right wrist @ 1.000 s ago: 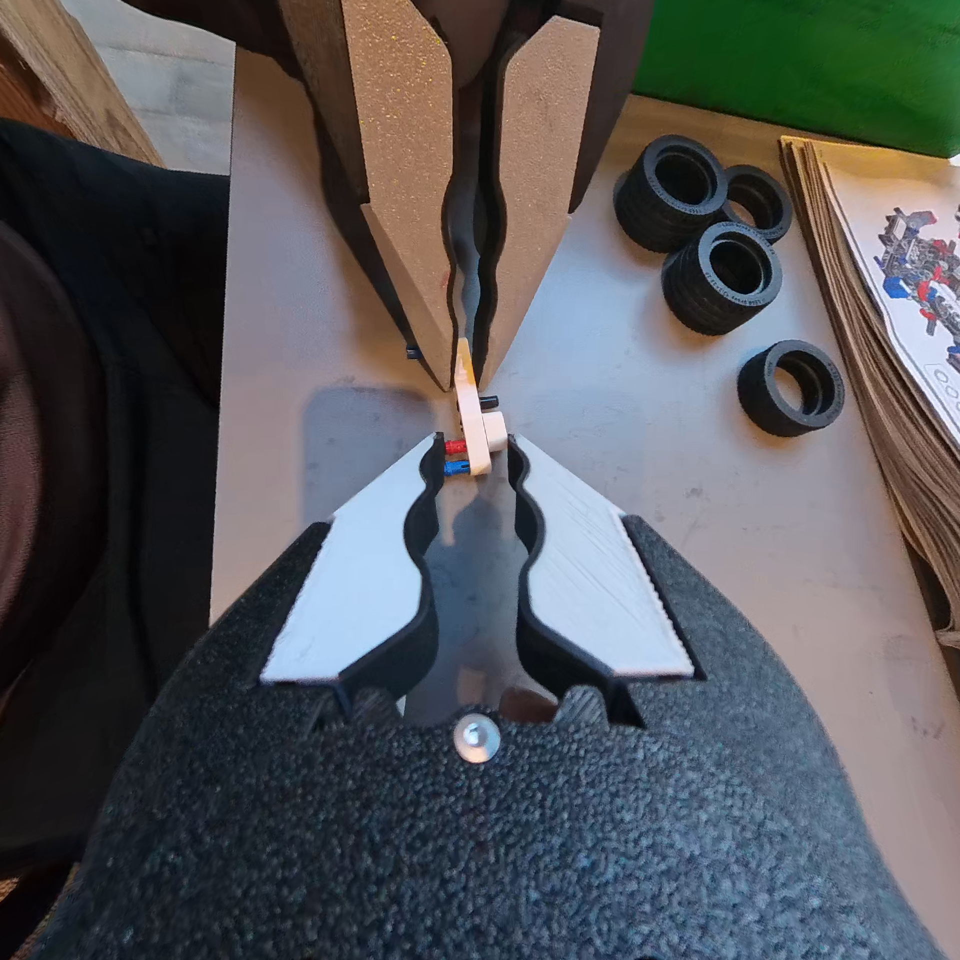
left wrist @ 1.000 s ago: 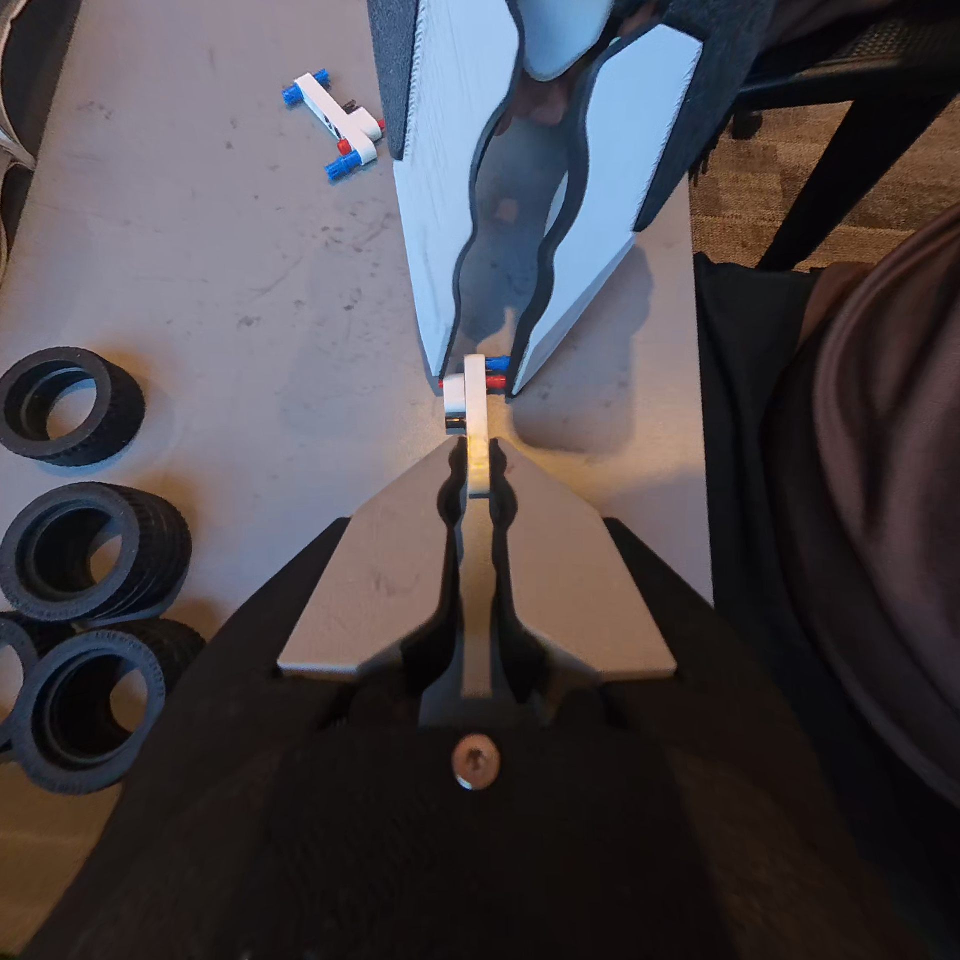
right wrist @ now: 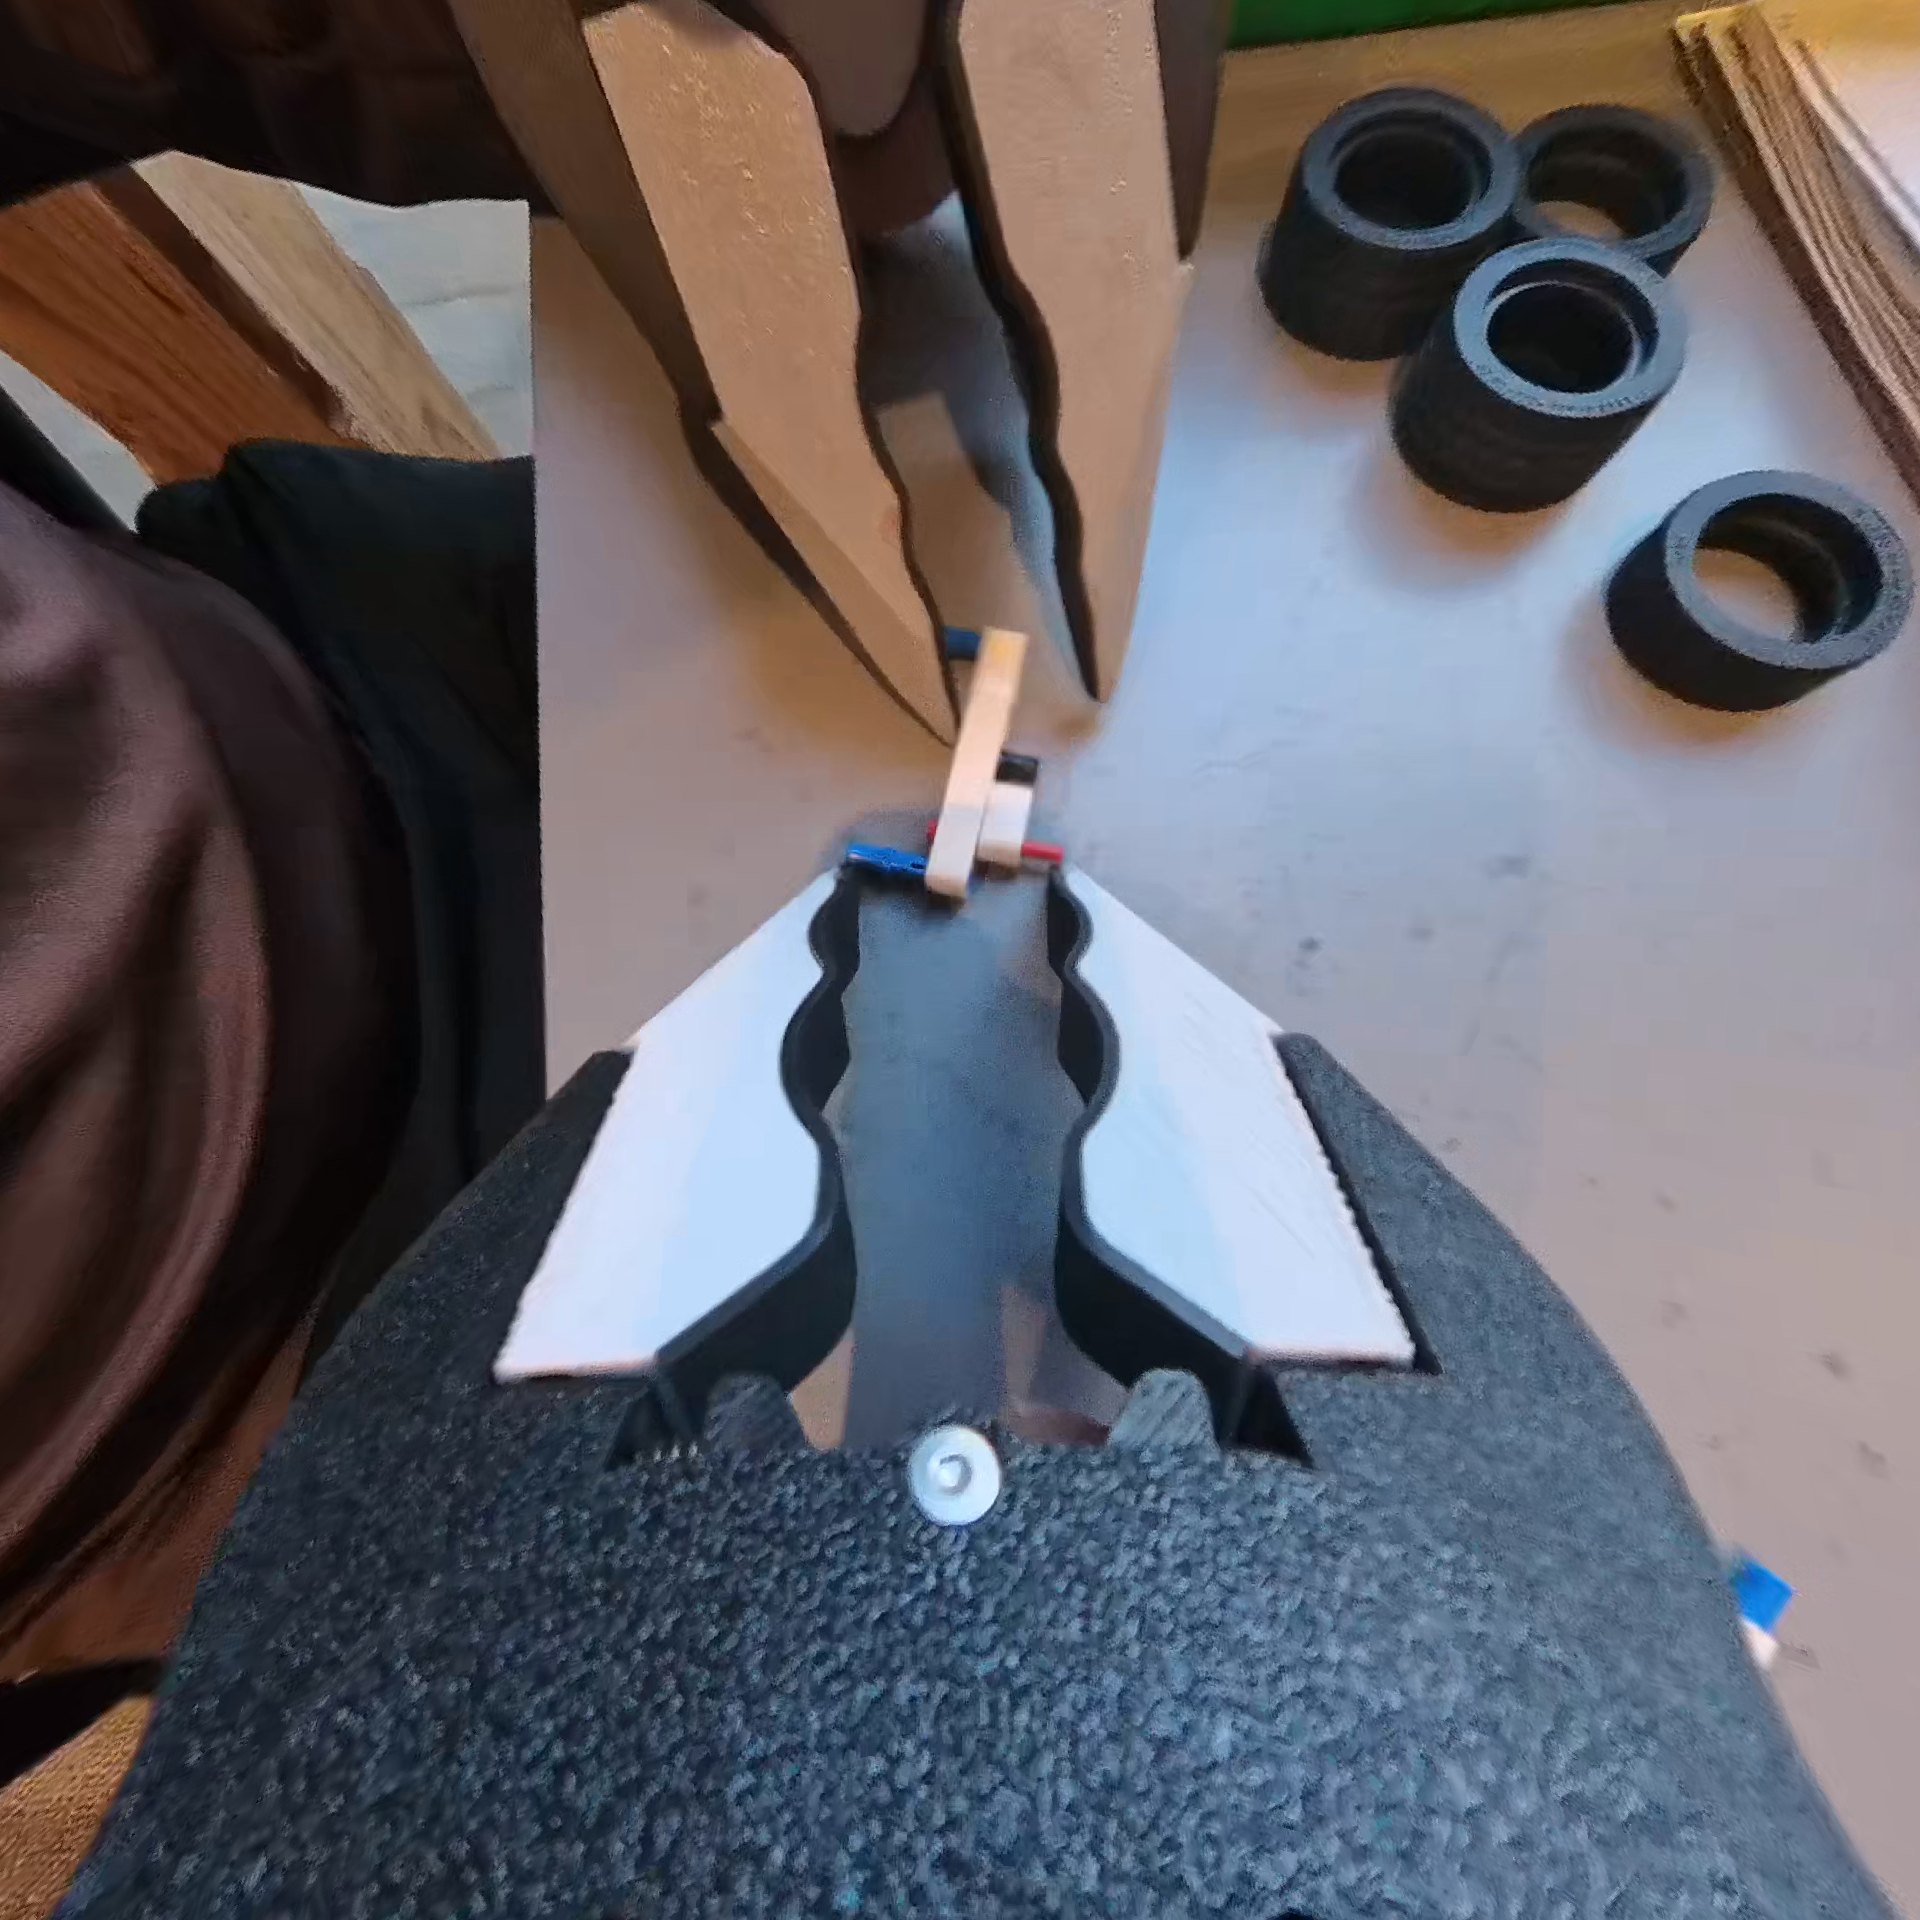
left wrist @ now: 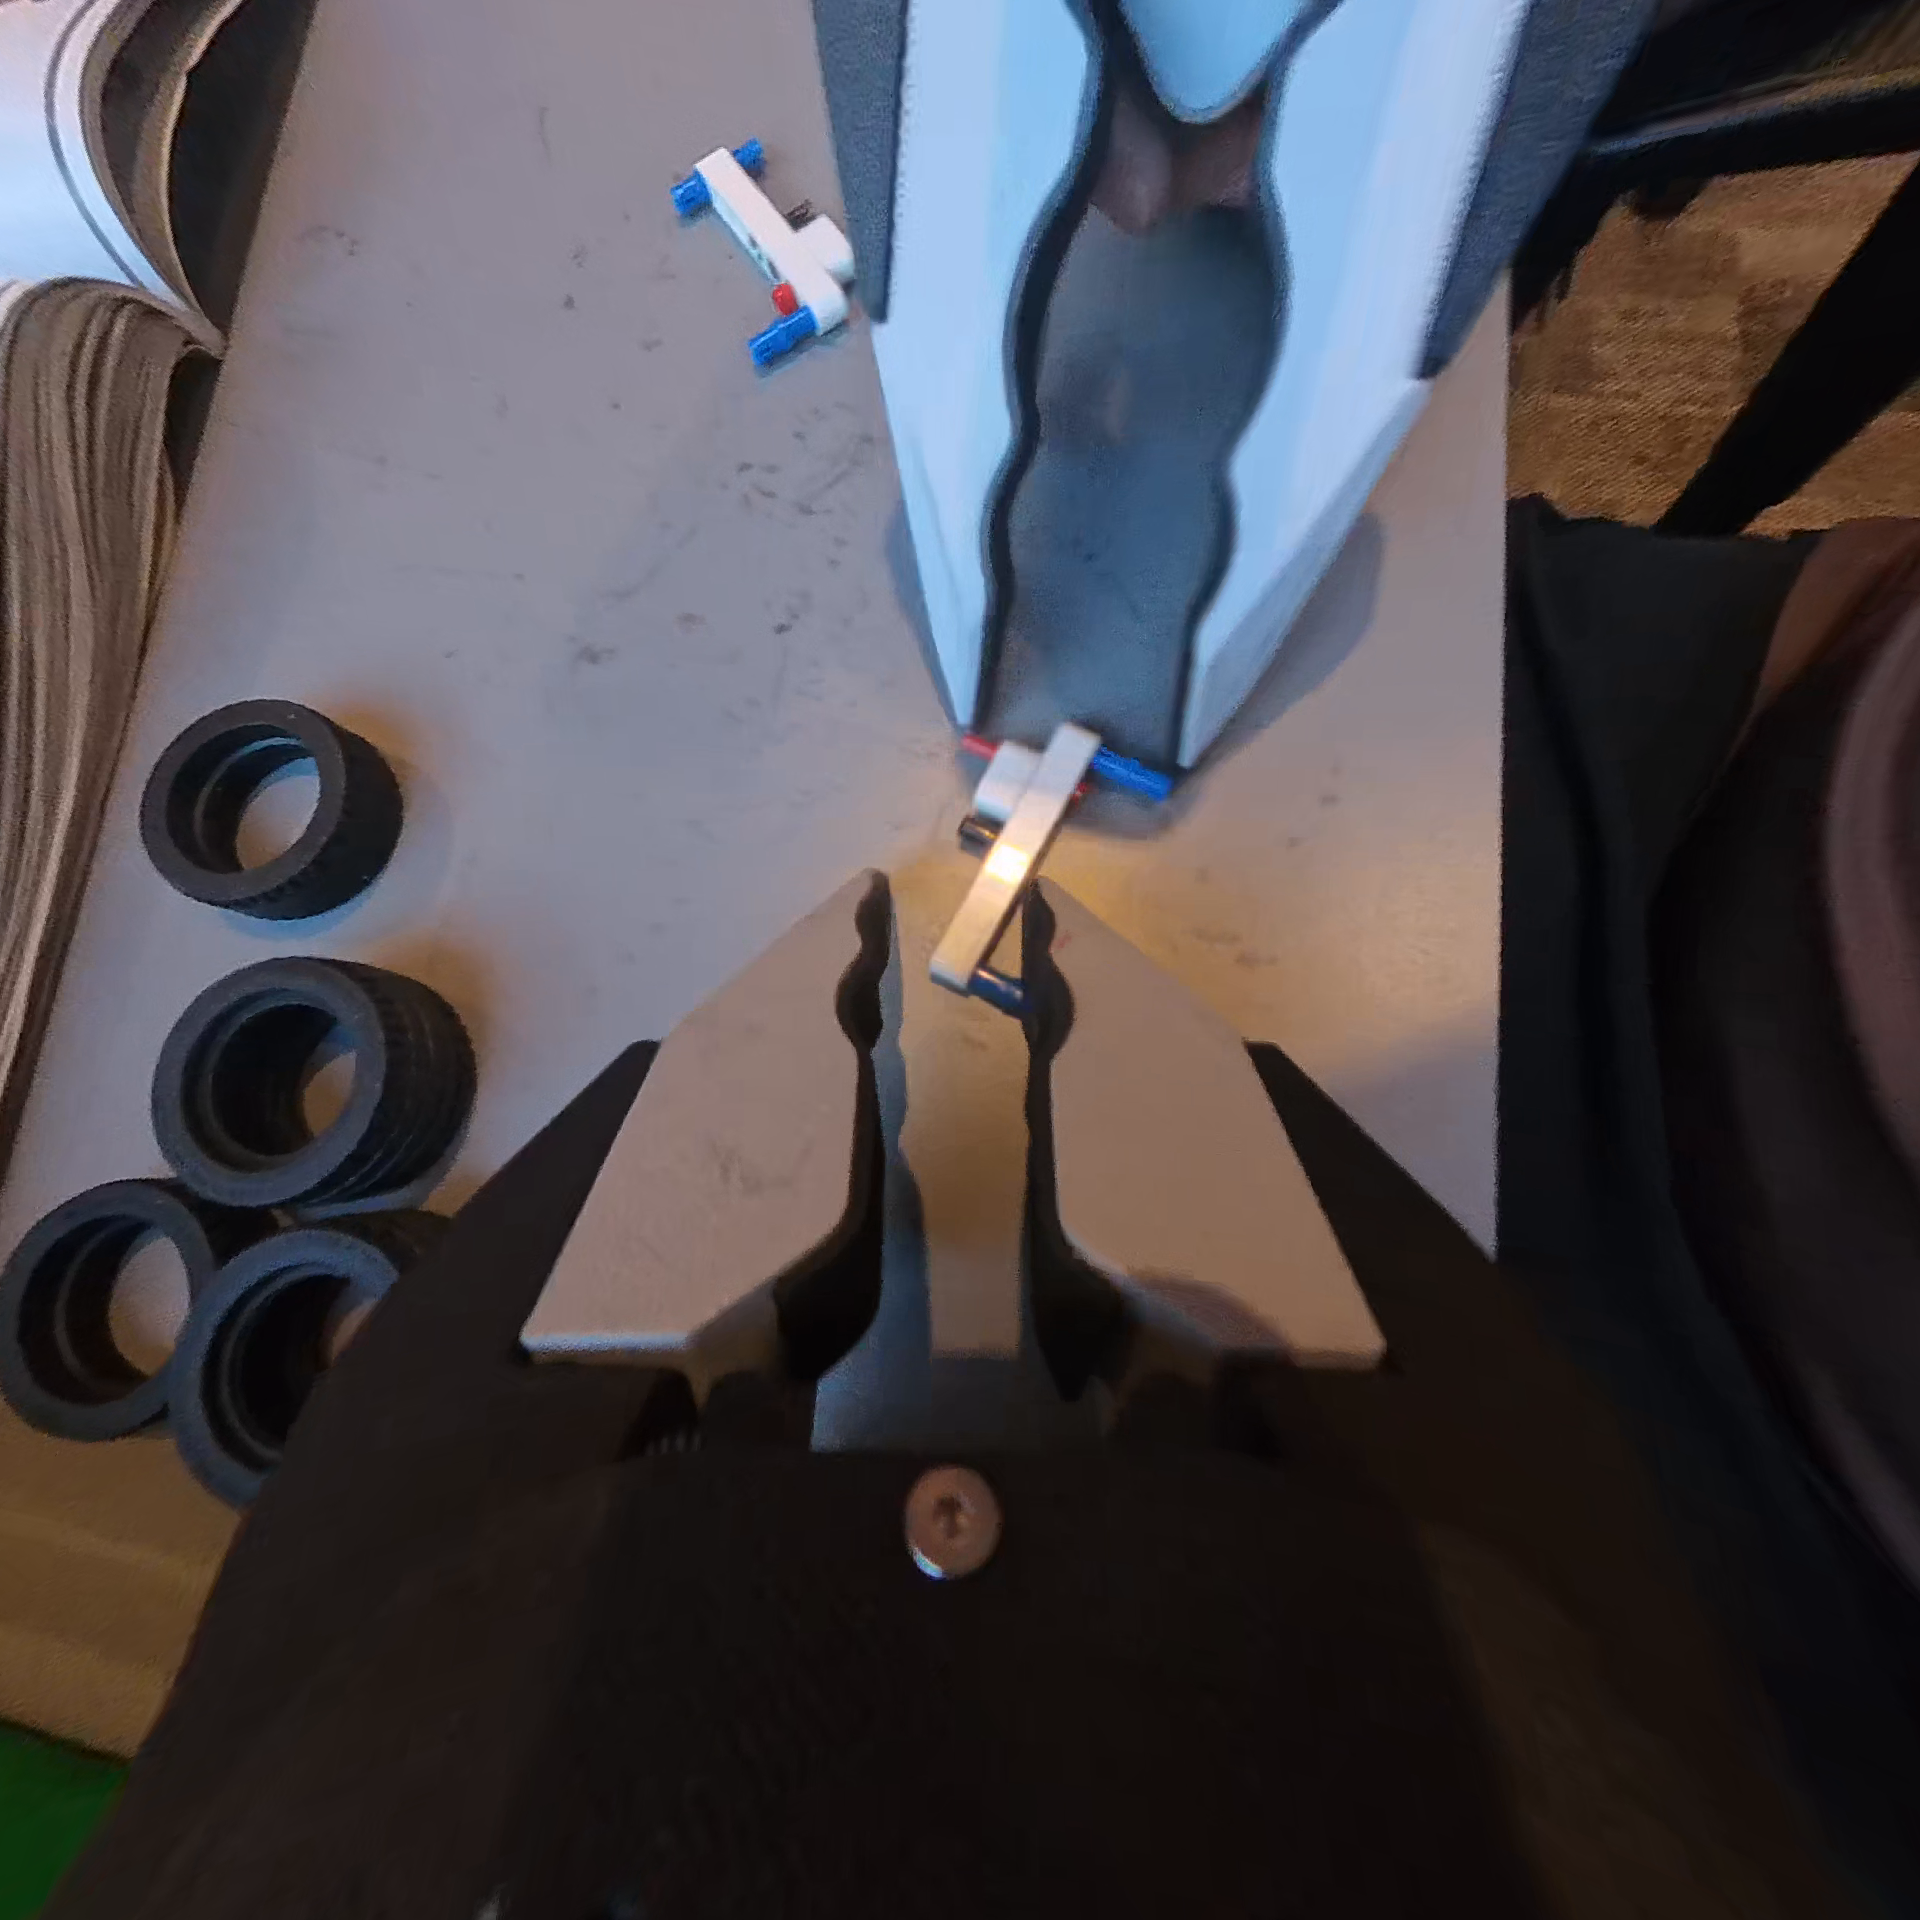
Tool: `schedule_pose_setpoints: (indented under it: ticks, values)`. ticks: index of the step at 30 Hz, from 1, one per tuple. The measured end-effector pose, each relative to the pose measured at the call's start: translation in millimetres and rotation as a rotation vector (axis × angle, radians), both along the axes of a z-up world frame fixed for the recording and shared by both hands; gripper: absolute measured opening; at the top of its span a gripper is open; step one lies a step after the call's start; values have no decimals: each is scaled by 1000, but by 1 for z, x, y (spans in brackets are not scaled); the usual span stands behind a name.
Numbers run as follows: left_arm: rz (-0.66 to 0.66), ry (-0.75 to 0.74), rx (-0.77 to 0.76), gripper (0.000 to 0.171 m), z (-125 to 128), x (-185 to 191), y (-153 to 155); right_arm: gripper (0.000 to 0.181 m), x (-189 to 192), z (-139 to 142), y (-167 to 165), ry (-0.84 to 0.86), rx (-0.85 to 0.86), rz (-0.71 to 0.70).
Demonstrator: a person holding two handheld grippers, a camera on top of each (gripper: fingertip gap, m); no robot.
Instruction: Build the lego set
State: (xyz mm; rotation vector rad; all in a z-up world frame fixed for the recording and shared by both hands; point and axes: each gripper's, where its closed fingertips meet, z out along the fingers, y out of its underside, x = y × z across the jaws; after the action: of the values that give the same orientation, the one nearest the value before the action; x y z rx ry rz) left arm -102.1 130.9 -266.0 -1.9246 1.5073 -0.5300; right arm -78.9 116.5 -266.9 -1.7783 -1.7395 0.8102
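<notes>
A small Lego assembly [left wrist: 1013, 857], a white beam with blue and red pins and a short white piece, sits low over the table between the two grippers. It also shows in the right wrist view [right wrist: 977, 769]. My left gripper [left wrist: 961, 894] is open, and the beam's near end and its blue pin lean against the right fingertip [left wrist: 1044, 935]. My right gripper [right wrist: 951, 873] faces it with its jaws apart. The blue pin [right wrist: 883, 858] and the red pin [right wrist: 1042, 852] reach its two tips. I cannot tell whether they are clamped.
A second white assembly [left wrist: 774, 244] with blue pins lies farther out on the table. Several black tyres [left wrist: 270, 810] sit to the left, also in the right wrist view [right wrist: 1538, 384]. A paper stack [left wrist: 73, 582] lies beyond them. A person's dark clothing [left wrist: 1714, 1039] is along the table edge. Less than 4 cm separates the two grippers' tips.
My left gripper has opened and let go of the white beam, which now tilts. My right gripper's jaws stand wider apart than before.
</notes>
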Motion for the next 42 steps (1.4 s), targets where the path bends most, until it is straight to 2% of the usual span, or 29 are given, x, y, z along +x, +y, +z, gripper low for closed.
schedule_pose_setpoints:
  ticks: [4, 8, 13, 17, 21, 25, 33, 37, 42]
  values:
    - [51, 93, 88, 25, 1, -4, 17, 35, -1, 0, -6, -17, 41, -2]
    - [99, 107, 95, 31, 3, -6, 21, 30, 4, 2, -14, -5, 75, 9]
    - [279, 15, 135, 47, 17, -19, 29, 29, 10, 21, 8, 98, 119, -104]
    - [408, -105, 124, 52, 23, -31, 28, 33, 18, 29, 36, 148, 151, -232]
    - [480, -150, 185, 52, 27, -42, 29, 35, 21, 25, 50, 154, 102, -302]
    - [455, -181, 245, 37, 35, -40, 25, 36, 22, 23, 56, 146, 84, -322]
    - [414, -73, 352, 37, 29, -35, 22, 32, 19, 17, 71, 116, 83, -353]
    - [372, -50, 305, 37, 21, -30, 18, 32, 16, 16, 75, 107, 94, -355]
    - [388, -132, 249, 38, 28, -32, 19, 31, 15, 16, 76, 106, 96, -353]
